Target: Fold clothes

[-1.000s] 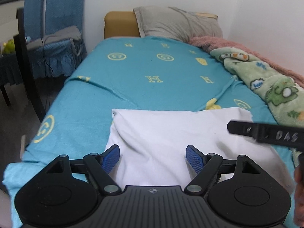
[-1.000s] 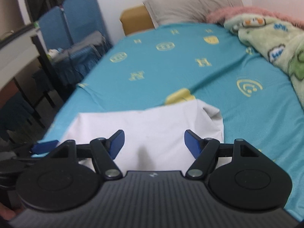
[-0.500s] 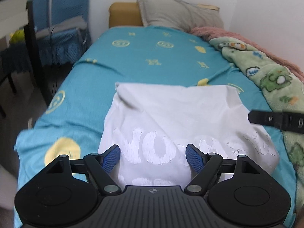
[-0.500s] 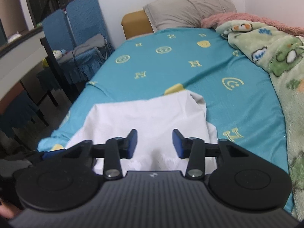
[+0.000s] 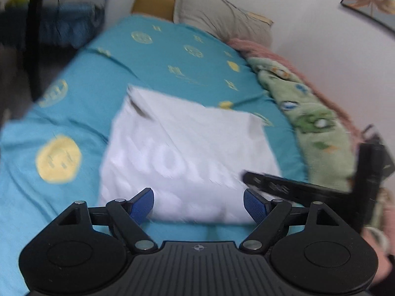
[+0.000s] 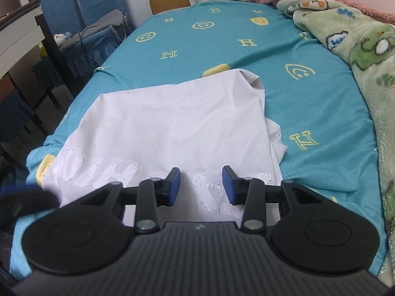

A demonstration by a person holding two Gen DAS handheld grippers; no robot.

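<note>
Bedsheet (image 6: 209,39) first: teal, printed with yellow letters and smiley faces, and it covers the whole bed. A green cartoon blanket (image 6: 365,56) is bunched along the far wall side. On the near end of the sheet lies the white T-shirt (image 6: 177,123), partly folded into a rough rectangle with raised white lettering along its near edge and a loose layer poking out at the right side. It looks light, thin and floppy, so I would expect it to sag and wrinkle from any single pinch; the near corners or the hem edge seem the sensible places to take it. The left gripper (image 5: 198,202) hangs over the shirt's near edge, its jaws opening and wide, nothing between them. The right gripper (image 6: 201,186) sits above the lettering, jaws half-closed with a clear gap, holding nothing
</note>
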